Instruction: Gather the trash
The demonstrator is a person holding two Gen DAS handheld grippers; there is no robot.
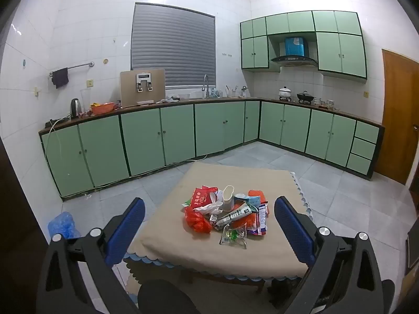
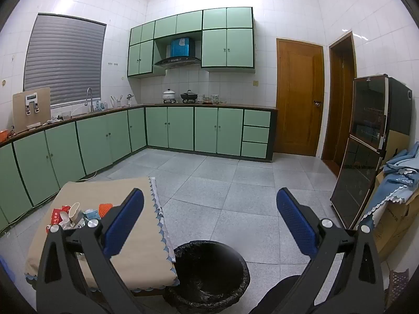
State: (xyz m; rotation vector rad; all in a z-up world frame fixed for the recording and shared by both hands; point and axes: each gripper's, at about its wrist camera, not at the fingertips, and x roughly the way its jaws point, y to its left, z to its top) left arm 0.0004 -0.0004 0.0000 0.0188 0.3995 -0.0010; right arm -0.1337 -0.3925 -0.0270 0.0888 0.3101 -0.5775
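Blue-padded left tongs (image 1: 209, 231) fill the bottom of the left wrist view, spread as wide as they go with nothing between the pads. Framed in the gap, at the centre of the frame, sits the trash pile (image 1: 227, 216) on the beige-covered tabletop (image 1: 167, 238): a red plastic bag (image 1: 197, 219), a white paper cup (image 1: 227, 197), a crumpled tube, a clear packet (image 1: 233, 236) nearest the camera, and assorted wrappers. In the right wrist view, the right tongs (image 2: 209, 225) are likewise fully spread and empty; below them, at the bottom centre of the frame, stands a bin with a black liner (image 2: 209, 274), just beside the tabletop's corner. No litter shows inside the bin as far as its dark inside can be read. Judging by this, collection has not yet begun: the whole pile is left to carry over.
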